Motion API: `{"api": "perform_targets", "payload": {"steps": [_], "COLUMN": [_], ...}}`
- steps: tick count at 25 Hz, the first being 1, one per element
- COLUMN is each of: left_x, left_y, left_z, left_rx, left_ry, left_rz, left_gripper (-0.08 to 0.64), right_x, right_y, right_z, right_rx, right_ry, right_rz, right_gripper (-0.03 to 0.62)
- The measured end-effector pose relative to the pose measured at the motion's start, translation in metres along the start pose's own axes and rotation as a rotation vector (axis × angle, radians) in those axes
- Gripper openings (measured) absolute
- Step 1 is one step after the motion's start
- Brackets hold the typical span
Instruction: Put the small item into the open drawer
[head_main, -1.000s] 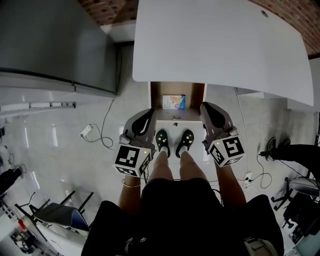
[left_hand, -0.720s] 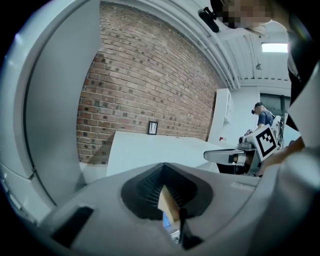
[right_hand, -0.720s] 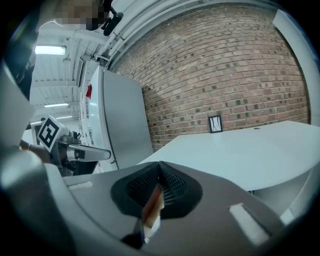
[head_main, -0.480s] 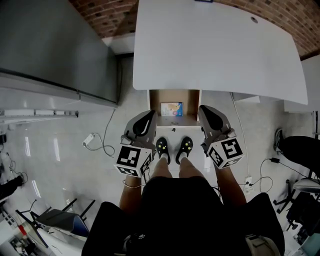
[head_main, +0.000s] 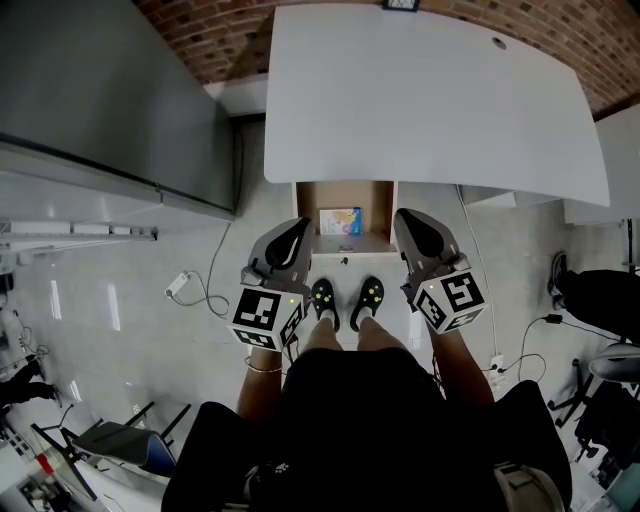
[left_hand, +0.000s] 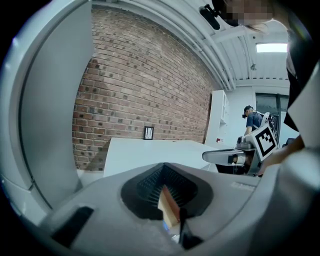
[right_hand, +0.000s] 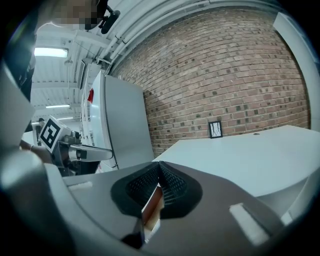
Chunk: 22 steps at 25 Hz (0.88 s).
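Observation:
Below the white table (head_main: 430, 100) a wooden drawer (head_main: 307, 205) stands open, and a small blue and white item (head_main: 341, 221) lies inside it. My left gripper (head_main: 293, 232) hangs just left of the drawer's front, shut and empty. Just right of the front is my right gripper (head_main: 411, 222), also shut with nothing in it. In the left gripper view the closed left gripper (left_hand: 165, 172) points toward the table (left_hand: 150, 152), with the right gripper (left_hand: 225, 156) off to the side. The right gripper view shows its closed right gripper (right_hand: 159, 180) and the table (right_hand: 250, 160).
A tall grey cabinet (head_main: 110, 90) stands to the left of the table. A cable with a plug (head_main: 180, 285) lies on the tiled floor at the left. The person's shoes (head_main: 345, 298) stand right before the drawer. A brick wall (head_main: 200, 20) runs behind.
The table and drawer have slid slightly up in the head view. Both grippers stay shut beside the drawer, and the item still lies inside it.

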<state>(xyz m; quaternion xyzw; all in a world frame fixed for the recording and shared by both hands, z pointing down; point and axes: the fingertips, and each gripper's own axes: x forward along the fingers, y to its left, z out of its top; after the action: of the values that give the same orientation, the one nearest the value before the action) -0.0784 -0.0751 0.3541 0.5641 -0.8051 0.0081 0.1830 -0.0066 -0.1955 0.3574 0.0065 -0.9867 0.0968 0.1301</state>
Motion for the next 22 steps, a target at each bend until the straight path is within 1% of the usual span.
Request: {"api": "perform_targets", "payload": {"steps": [22], "left_x": [-0.002], "left_y": [-0.014], "left_z": [0.022], "left_rx": [0.024], "left_ry": [-0.031], "left_rz": [-0.017], "left_gripper": [-0.003], "right_x": [-0.015], "right_y": [0.004], "right_z": [0.025], "right_rx": [0.009], "right_ry": [-0.045], "right_rz": [0.003], "right_gripper": [0.014]}}
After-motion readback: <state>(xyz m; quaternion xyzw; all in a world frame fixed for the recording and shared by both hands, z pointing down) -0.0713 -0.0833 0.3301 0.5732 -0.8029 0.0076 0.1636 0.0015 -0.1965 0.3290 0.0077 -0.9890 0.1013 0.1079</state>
